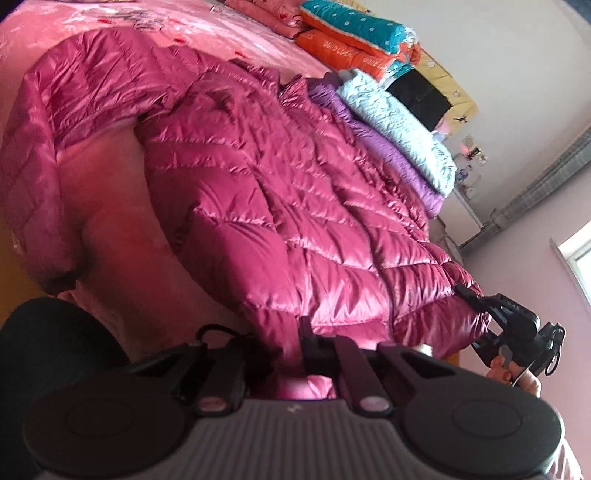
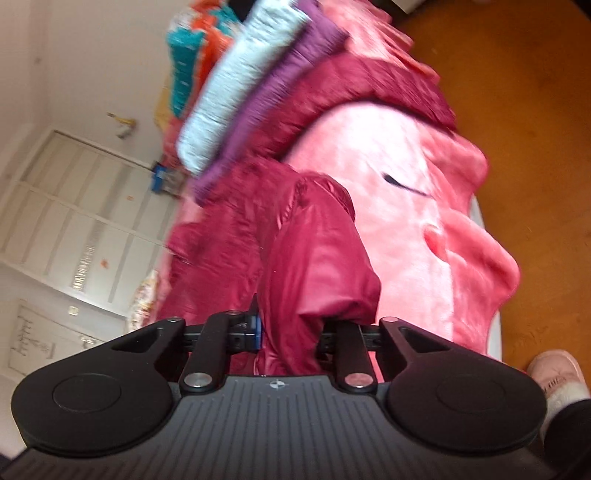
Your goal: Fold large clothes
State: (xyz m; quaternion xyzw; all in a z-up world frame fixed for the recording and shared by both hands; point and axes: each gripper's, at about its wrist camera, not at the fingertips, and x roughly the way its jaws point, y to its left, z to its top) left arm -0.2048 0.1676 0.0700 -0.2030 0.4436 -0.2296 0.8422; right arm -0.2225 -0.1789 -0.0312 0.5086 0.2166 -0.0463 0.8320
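Note:
A shiny magenta puffer jacket (image 1: 277, 192) lies spread on a pink bed cover (image 1: 110, 206), one sleeve stretched to the upper left. My left gripper (image 1: 308, 332) is shut on the jacket's near hem, with pink fabric hanging below its fingers. At the hem's right corner, my right gripper (image 1: 469, 293) bites the fabric, held by a hand (image 1: 517, 380). In the right wrist view the jacket (image 2: 317, 258) rises in a bunched fold out of the right gripper (image 2: 291, 325), whose jaws are shut on it. That view is motion-blurred.
Folded purple and light blue quilts (image 1: 399, 125) lie beside the jacket, with teal and orange blankets (image 1: 354, 33) stacked behind them. The bed edge drops to an orange floor (image 2: 517, 74), where a pink slipper (image 2: 557, 373) stands. White wardrobe doors (image 2: 74, 206) line the wall.

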